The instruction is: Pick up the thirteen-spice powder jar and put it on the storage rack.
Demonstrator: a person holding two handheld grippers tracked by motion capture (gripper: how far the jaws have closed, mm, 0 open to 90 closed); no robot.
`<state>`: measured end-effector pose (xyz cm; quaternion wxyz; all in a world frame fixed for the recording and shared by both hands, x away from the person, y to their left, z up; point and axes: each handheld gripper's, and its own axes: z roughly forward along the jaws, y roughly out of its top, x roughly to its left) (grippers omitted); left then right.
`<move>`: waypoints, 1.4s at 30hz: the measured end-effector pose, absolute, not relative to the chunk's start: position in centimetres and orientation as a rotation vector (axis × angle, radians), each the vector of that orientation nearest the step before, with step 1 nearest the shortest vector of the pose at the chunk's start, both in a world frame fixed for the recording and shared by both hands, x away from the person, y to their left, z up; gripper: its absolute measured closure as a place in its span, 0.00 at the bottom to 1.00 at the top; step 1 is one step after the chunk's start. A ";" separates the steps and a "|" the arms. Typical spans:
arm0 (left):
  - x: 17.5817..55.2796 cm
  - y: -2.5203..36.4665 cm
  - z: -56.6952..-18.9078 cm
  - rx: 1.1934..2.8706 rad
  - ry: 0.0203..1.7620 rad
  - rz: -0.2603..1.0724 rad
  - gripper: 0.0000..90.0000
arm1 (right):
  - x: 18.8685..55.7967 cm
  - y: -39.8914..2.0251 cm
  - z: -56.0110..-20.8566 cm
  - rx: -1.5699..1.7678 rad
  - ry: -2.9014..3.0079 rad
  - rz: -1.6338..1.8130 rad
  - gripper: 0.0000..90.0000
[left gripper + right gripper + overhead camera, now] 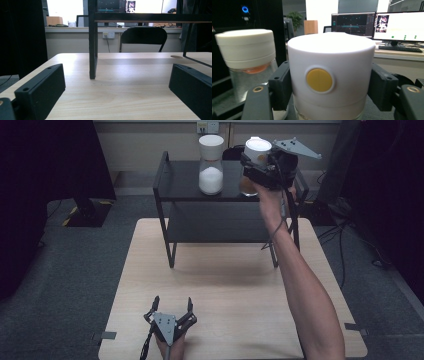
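Observation:
A black two-level rack [185, 195] stands at the far end of the wooden table [225, 285]. On its top shelf is a glass jar with a white lid and white contents [211, 167]. My right gripper [256, 164] is at the shelf's right end, shut on the white lid of a second jar [257, 149] with brownish contents. In the right gripper view both jaws press the sides of that lid [329, 65], which bears a yellow dot, and the other jar [247, 50] stands at the left. My left gripper [172, 306] rests at the table's near edge, open and with nothing between its fingers [42, 90].
The rack's front left leg [92, 50] rises from the table ahead of the left gripper. A black chair [142, 36] stands beyond the far edge. Monitors [354, 23] sit on a desk behind. Cables [345, 235] lie on the floor at the right.

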<state>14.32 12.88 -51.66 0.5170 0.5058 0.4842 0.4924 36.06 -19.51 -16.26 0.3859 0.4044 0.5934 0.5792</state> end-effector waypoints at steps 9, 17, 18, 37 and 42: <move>14.3 12.9 -51.7 1.215 1.162 1.182 0.00 | 37.0 -19.3 -16.2 1.043 1.525 1.456 0.33; 14.3 12.9 -51.7 1.215 1.162 1.182 0.00 | 36.9 -19.3 -16.4 1.033 1.525 1.457 0.33; 14.3 12.9 -51.7 1.214 1.162 1.182 0.00 | 36.8 -19.2 -16.5 1.030 1.523 1.454 0.33; 14.3 12.9 -51.7 1.215 1.162 1.182 0.00 | 36.1 -18.6 -18.0 1.053 1.398 1.514 0.00; 14.3 12.9 -51.7 1.215 1.162 1.182 0.00 | 35.8 -18.8 -17.9 1.056 1.405 1.512 0.00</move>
